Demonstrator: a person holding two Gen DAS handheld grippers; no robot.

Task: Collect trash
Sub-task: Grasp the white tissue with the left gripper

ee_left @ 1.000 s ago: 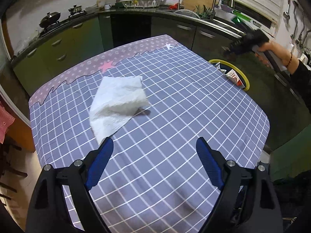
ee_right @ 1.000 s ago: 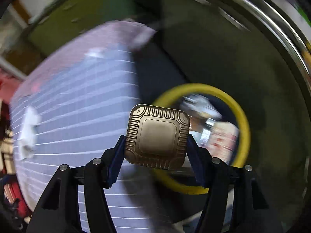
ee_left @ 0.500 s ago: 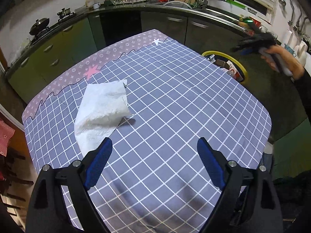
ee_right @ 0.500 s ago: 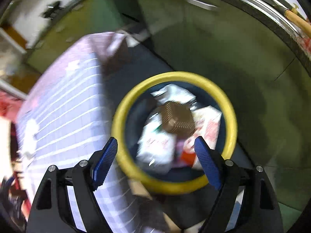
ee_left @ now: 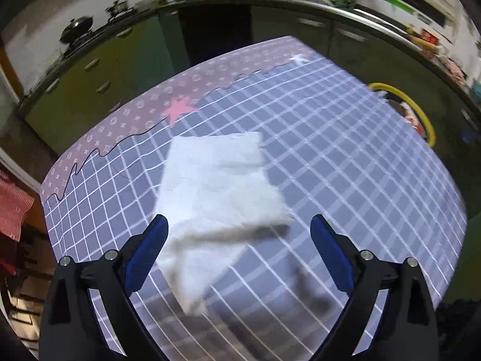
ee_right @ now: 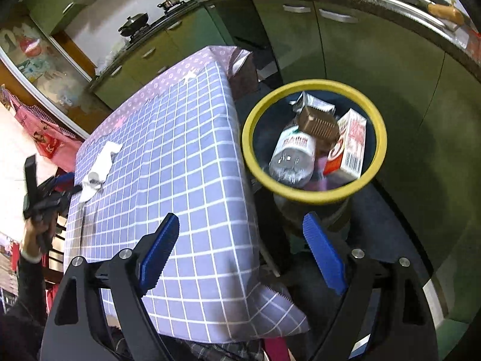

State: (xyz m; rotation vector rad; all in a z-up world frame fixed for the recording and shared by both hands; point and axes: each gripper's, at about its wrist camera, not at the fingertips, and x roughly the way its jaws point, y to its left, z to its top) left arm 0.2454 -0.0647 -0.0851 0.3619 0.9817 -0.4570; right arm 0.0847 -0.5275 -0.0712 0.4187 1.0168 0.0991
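One brown box [ee_right: 319,122] now inside bin [ee_right: 312,196], jaws emptied

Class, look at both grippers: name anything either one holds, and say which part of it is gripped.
Nothing is held. The left gripper is open over the white paper towel, pads not pressing it. The right gripper is open and empty.

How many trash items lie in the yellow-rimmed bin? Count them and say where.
4 visible: crinkled silver foil wrapper at back, ribbed brown square box centre, white plastic bottle left, white-red carton right. More may lie beneath.
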